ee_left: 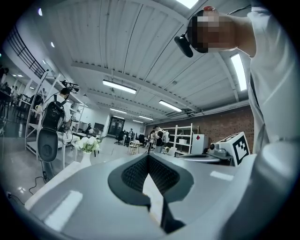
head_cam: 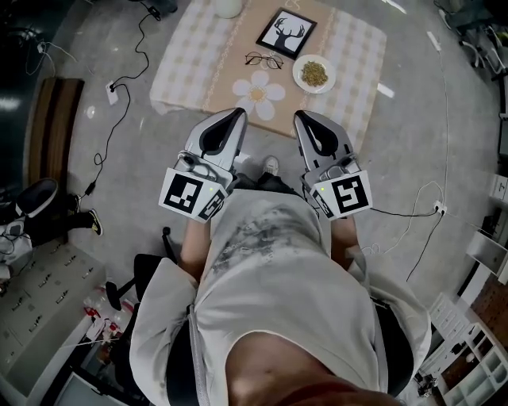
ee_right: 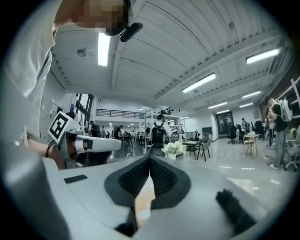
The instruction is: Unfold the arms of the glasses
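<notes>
Thin dark-framed glasses (head_cam: 263,60) lie on the checked tablecloth (head_cam: 190,63), just left of a plate and below a picture frame. They are too small to tell how their arms stand. My left gripper (head_cam: 236,113) and right gripper (head_cam: 302,116) are held side by side near my body, short of the table's near edge and pointing level toward it. Both are shut with nothing between the pads. The left gripper (ee_left: 148,157) and the right gripper (ee_right: 150,159) look out across the room in their own views, where the glasses do not show.
On the table stand a framed deer picture (head_cam: 286,32), a plate of food (head_cam: 313,74), a flower-shaped mat (head_cam: 259,93) and a white vase (head_cam: 227,7). Cables (head_cam: 119,79) trail on the floor at left. People, shelves and chairs fill the far room.
</notes>
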`<state>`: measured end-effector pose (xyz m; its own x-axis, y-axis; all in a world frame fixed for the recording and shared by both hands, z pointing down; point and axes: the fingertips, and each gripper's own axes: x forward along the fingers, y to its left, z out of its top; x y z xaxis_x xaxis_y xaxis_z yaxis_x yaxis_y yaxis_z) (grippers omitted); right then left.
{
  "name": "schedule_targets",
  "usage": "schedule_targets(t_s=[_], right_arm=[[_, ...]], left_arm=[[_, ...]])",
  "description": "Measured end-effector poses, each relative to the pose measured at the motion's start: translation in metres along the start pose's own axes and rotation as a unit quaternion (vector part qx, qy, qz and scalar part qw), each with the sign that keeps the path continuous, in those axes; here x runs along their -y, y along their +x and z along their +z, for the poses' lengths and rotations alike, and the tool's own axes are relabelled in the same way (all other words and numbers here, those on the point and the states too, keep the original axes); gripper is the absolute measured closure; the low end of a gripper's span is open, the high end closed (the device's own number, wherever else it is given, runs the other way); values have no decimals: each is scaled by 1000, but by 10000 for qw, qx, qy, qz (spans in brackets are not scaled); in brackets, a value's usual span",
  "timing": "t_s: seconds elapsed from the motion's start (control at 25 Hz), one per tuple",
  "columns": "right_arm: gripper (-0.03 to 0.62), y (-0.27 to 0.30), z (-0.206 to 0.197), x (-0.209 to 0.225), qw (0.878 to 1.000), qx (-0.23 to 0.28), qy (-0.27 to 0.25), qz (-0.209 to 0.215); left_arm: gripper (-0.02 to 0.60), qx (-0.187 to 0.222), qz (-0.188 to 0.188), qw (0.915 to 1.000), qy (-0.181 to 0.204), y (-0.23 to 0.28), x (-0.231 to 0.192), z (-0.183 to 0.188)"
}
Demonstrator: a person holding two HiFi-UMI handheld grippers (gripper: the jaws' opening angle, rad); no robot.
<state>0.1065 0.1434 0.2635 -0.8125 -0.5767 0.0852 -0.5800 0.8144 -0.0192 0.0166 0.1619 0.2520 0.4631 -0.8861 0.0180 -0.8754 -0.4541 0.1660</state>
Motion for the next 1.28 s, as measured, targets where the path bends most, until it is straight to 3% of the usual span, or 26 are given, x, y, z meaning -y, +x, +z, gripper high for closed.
schedule_targets(t_s=[0.28,0.64,1.28], right_arm=[[577,15,-5,21,10000,-19,13,78],[577,51,-17,49,9998,-141,-4,-144],[577,132,-53,96,9942,-721,172,-781]], left_arm=[[574,-29,-72,10000,61,26,-14,-1],[574,-136,-364,9991,160,64,-50,-12],[574,-453,-1305,9903,121,129,-130,-39]])
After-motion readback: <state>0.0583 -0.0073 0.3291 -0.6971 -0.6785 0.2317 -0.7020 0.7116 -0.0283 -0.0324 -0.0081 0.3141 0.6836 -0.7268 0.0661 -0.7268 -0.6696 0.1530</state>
